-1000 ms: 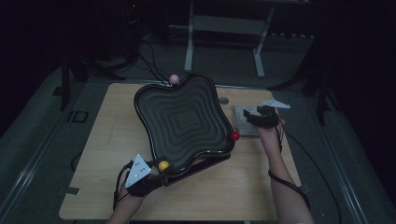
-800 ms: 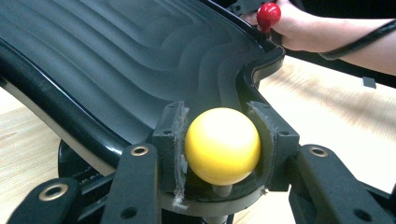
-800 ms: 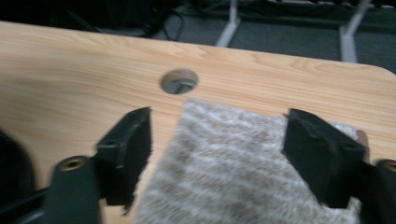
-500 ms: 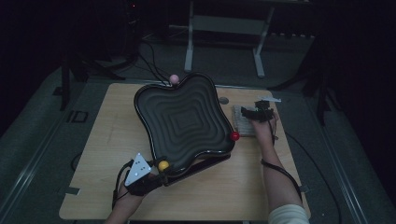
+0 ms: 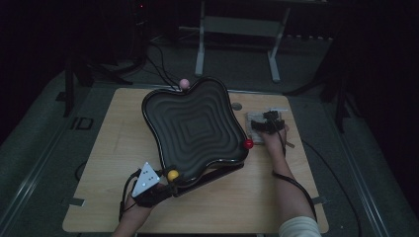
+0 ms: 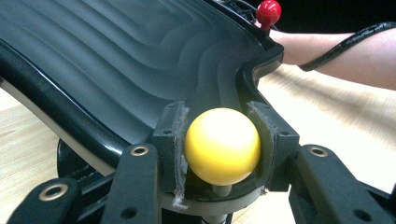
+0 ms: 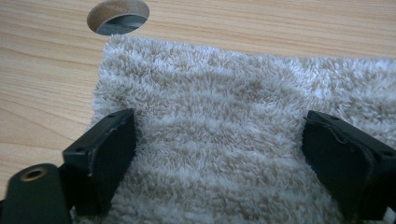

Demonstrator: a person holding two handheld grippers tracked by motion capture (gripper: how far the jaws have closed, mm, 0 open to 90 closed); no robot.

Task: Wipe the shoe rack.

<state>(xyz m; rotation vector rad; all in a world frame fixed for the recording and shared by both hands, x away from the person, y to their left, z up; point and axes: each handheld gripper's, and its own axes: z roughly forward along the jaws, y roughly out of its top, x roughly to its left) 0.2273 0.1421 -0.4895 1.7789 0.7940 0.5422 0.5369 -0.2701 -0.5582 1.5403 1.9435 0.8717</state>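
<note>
Room: dark, with metal stand legs and cables on grey floor beyond a pale wooden table (image 5: 108, 148).
Table top: light wood grain, with a round cable hole (image 7: 118, 15) near the far right area, just past the towel's corner.
Tray: large black tray (image 5: 195, 128) with wavy edges and stepped ridges inside, tilted on a dark base, mid-table.
Knobs: yellow ball (image 6: 222, 145) at the tray's near corner, red ball (image 5: 248, 143) at its right corner, pink ball (image 5: 184, 83) at its far corner.
Left gripper: left gripper (image 6: 223, 140) at the near left of the table, clamped on the yellow ball, one pad pressed against each side.
Left gripper close-up: yellow ball on a short stem between the two black pads (image 6: 172, 140), tray rim curving away behind, red ball far off at top right, a bare forearm with a cable beyond.
Right gripper: right gripper (image 7: 219, 149) at the right of the tray, pointing down over a towel, jaws just opened wide, well apart.
Towel: small beige fluffy towel (image 7: 224, 116) lying flat on the table, right of the tray; spread beneath and between the open jaws, pads not pressing on it.
Hands: left hand (image 5: 136, 207) at the bottom edge; right hand (image 5: 274, 140) beside the red ball, cable trailing along the forearm.
</note>
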